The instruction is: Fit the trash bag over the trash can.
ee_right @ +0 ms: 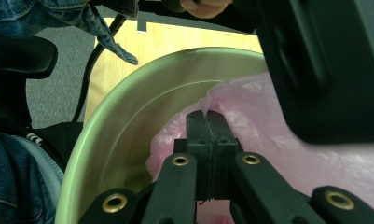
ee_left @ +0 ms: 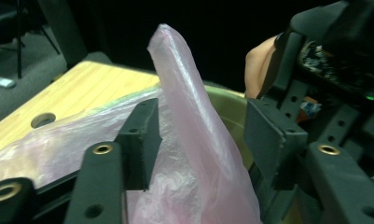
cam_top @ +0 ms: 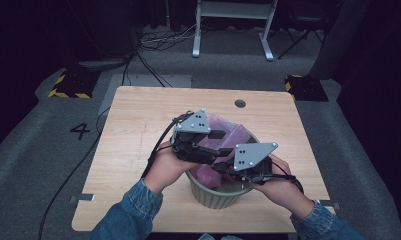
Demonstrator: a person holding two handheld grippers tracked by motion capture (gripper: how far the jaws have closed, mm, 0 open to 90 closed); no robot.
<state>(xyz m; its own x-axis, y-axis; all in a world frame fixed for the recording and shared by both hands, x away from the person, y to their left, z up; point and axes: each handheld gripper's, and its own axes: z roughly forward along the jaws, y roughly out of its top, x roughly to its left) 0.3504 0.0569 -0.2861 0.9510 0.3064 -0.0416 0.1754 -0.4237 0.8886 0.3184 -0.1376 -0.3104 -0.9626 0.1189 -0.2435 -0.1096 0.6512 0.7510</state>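
Both forearms, in denim sleeves, come in low over the near edge of the table (cam_top: 138, 115) and meet above the pale green bin (cam_top: 215, 196) that stands near that edge. The left hand (cam_top: 164, 170) carries the left gripper (ee_left: 201, 135) tilted forward and down towards the bin's far side, its grey plate uppermost. The right hand (cam_top: 278, 187) holds the right gripper (ee_right: 207, 122) pointing inward across the bin's mouth, so the two grippers sit close together, nearly touching over the rim.

The left gripper's fingers (ee_left: 142, 135) stand about half apart. A peak of the pink plastic bag (ee_left: 189, 121) rises upright between them; the pads do not press on it.

The right gripper's fingers (ee_right: 197, 135) are pressed tight together, and a thin edge of the pink plastic bag is pinched at their tips, just inside the bin's curved wall.

The bag lies mostly inside the bin, crumpled and translucent, with one part draped out over the far rim onto the table. In the right gripper view the bin's near inner wall is bare beside the bag.
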